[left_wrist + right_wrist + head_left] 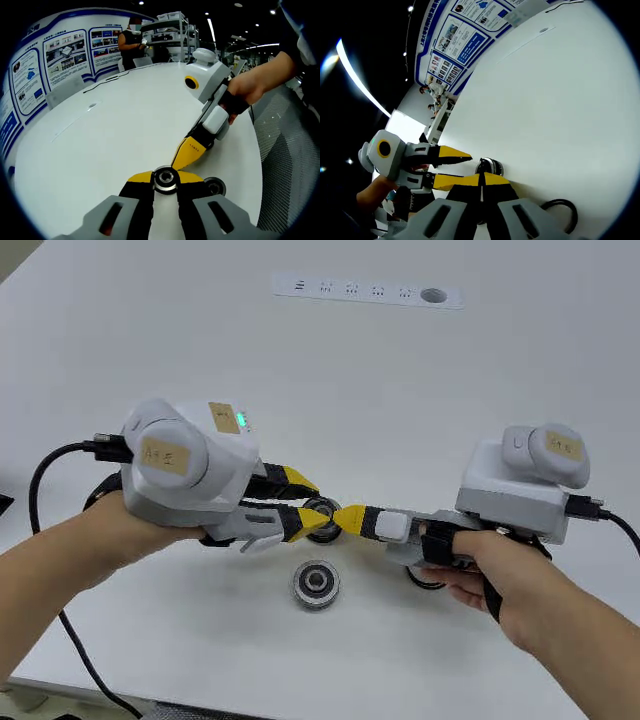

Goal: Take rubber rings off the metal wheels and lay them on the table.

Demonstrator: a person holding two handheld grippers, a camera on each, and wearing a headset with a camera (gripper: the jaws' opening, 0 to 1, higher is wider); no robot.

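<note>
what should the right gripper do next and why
Probably ease the right gripper away to start the peel. The left gripper clamps the wheel, the right's shut tips sit at its rim, and one ring already lies on the table.

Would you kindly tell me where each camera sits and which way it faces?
Head view: on the person's head, looking down at the table; both forearms show, holding the left gripper and right gripper.
Left gripper view: on the left gripper, looking along its own jaws, shut on a metal wheel, at the right gripper opposite.
Right gripper view: on the right gripper, looking along its shut jaws back at the left gripper.
Shared: both gripper views show that metal wheel.
</note>
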